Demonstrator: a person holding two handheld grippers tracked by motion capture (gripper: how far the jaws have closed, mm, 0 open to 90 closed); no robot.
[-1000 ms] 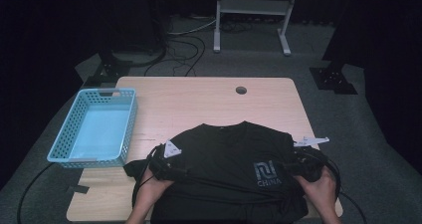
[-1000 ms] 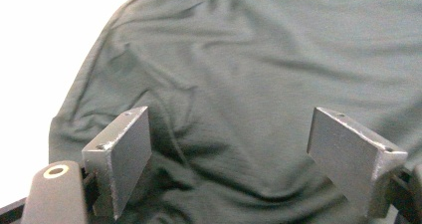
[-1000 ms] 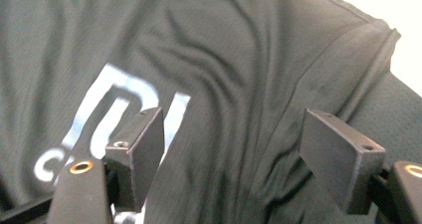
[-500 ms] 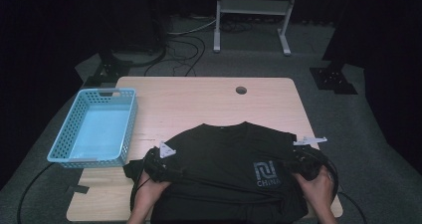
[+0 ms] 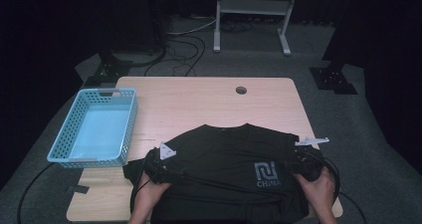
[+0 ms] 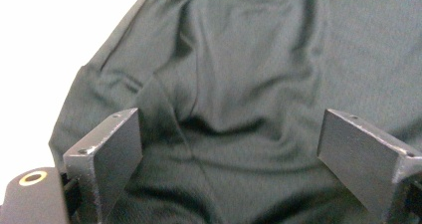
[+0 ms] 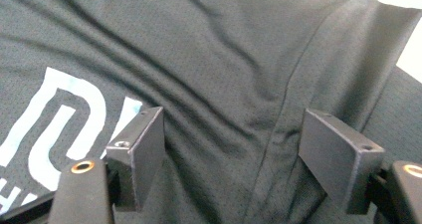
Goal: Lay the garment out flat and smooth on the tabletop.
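Observation:
A black T-shirt [image 5: 224,154] with a white logo [image 5: 266,173] lies spread on the near half of the wooden table [image 5: 199,99]. My left gripper [image 5: 157,167] rests at the shirt's left sleeve. In the left gripper view the left gripper [image 6: 229,134] stands open; its jaws have just been opening, and rumpled shirt fabric [image 6: 239,84] lies under the gap, unpinched. My right gripper [image 5: 303,164] is at the shirt's right side. In the right gripper view the right gripper [image 7: 234,134] is open over a sleeve seam of the shirt [image 7: 224,59], beside the logo [image 7: 59,124].
A light blue perforated basket [image 5: 130,129] stands at the table's left edge. A cable hole [image 5: 241,90] sits near the far edge. Bare wood lies beyond the shirt's collar. Stands and cables are on the floor behind the table.
The left gripper sits a touch further left on the shirt than a second ago. The right hand and the shirt look the same.

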